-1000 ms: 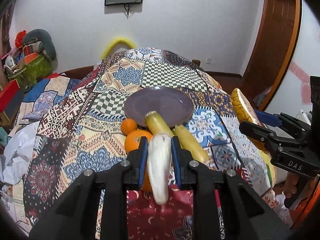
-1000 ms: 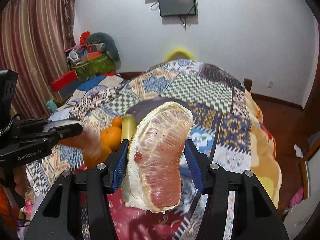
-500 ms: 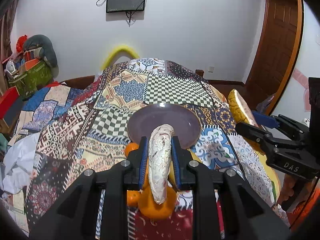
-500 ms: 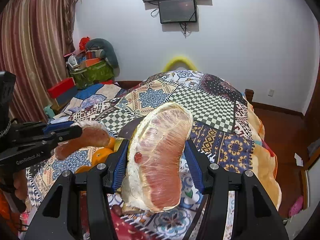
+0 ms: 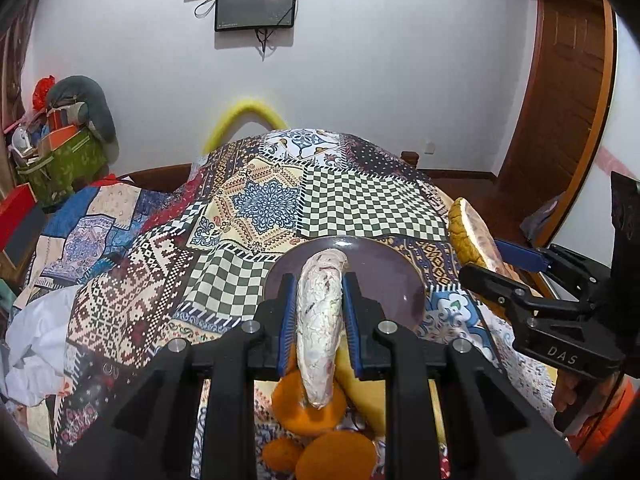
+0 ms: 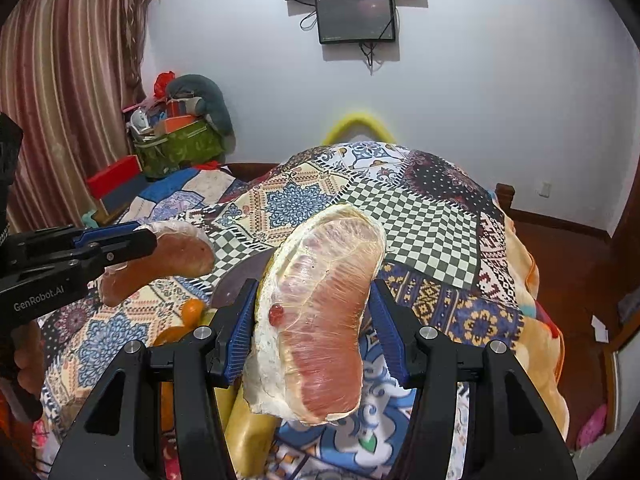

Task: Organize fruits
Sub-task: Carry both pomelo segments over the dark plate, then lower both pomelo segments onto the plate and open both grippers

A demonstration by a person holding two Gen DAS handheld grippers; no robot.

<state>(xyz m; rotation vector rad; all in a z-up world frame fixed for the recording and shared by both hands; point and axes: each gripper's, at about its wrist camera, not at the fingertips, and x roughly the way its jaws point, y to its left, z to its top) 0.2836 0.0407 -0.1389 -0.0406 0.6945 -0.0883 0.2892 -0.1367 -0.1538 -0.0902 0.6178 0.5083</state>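
My left gripper (image 5: 319, 300) is shut on a plastic-wrapped pomelo slice (image 5: 320, 320), held above the near edge of a round purple plate (image 5: 380, 276) on the patchwork-covered bed. My right gripper (image 6: 314, 312) is shut on a larger wrapped pomelo wedge (image 6: 320, 316) with pink flesh, held in the air right of the plate; it also shows in the left wrist view (image 5: 476, 248). The left gripper with its slice (image 6: 160, 260) shows at left in the right wrist view. Oranges (image 5: 308, 404) and yellow fruits (image 5: 360, 388) lie on the quilt below the left gripper.
The patchwork quilt (image 5: 340, 200) covers the bed. A green bag with clutter (image 5: 60, 160) stands at the far left. A wooden door (image 5: 560, 120) is at the right. A screen (image 5: 256, 4) hangs on the white wall.
Both grippers have lifted and moved forward toward the plate with their pomelo pieces. The oranges and yellow fruits now lie lower in the left wrist view.
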